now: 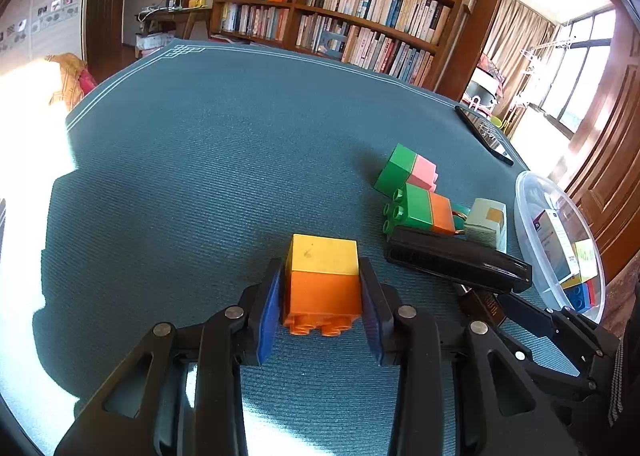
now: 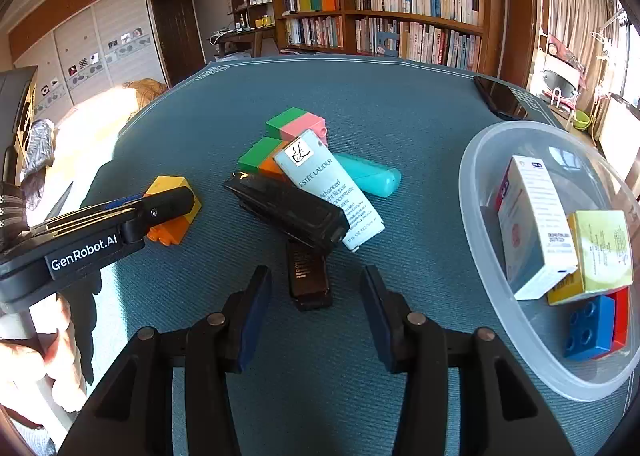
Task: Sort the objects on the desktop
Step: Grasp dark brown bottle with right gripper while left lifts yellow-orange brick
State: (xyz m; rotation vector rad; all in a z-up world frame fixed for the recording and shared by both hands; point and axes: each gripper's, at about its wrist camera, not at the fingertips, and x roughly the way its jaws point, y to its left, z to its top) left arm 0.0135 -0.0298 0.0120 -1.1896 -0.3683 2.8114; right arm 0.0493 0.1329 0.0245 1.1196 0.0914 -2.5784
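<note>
Two grippers in play here. The left gripper (image 1: 322, 306) has its blue pads pressed on either side of the yellow-and-orange block (image 1: 323, 283), which sits on the blue-green table mat (image 1: 200, 159) with its studs facing the camera, so it's clamped on that one. The right gripper (image 2: 316, 316) is spread wide with nothing between the fingers, hovering just near of a dark brown bottle (image 2: 308, 276) lying on the mat. Just beyond the bottle there's a pile: a black case (image 2: 288, 211), a white Estee Lauder box (image 2: 332, 191), a teal case (image 2: 370, 175), plus green-orange (image 2: 260, 159) and green-pink (image 2: 296, 125) blocks. On the right, the clear plastic bowl (image 2: 480, 256) holds small boxes and a blue block (image 2: 588, 328). A phone (image 2: 500, 97) lies at the far right edge.
</note>
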